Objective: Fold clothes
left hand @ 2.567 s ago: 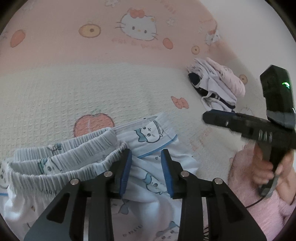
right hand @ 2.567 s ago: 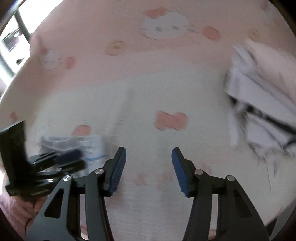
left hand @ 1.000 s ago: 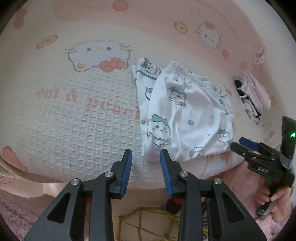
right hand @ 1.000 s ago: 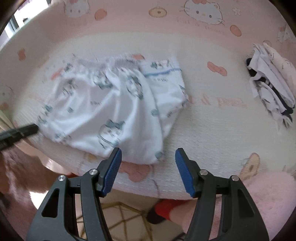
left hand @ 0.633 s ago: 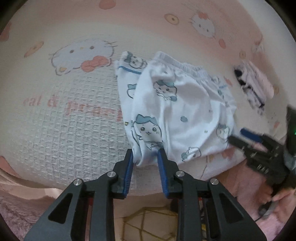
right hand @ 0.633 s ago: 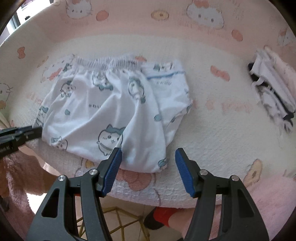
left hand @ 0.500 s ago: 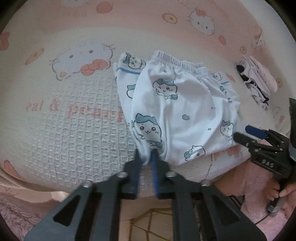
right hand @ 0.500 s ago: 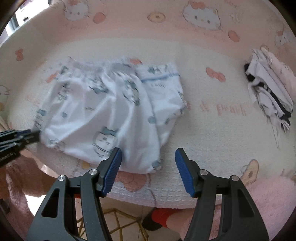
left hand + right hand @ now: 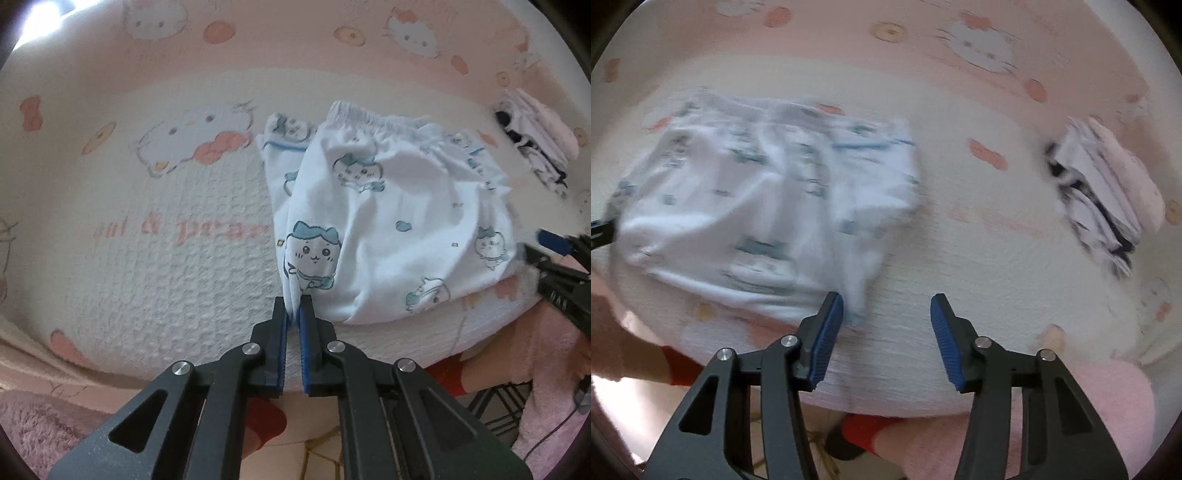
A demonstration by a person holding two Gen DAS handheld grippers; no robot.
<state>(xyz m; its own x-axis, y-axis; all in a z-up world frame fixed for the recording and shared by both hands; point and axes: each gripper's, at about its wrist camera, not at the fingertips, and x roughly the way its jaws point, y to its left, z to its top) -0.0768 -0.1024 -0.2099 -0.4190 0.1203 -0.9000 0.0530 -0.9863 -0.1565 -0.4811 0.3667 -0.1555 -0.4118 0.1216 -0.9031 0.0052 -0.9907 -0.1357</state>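
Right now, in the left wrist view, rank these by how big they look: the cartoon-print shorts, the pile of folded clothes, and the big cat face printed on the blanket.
1. cartoon-print shorts, clearly largest
2. cat face
3. pile of folded clothes, though it lies farther away at the fisheye edge, so its true size is unsure

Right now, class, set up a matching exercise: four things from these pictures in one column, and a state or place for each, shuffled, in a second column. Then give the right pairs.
Things:
1. left gripper
2. right gripper
3. white shorts
4. pile of clothes

States or places:
A. open, above the blanket
B. heaped at the blanket's far right
C. spread out, cartoon print up
D. shut on a hem corner

Pairs: 1-D, 2-A, 3-C, 4-B. All lie on the pink-and-cream blanket.
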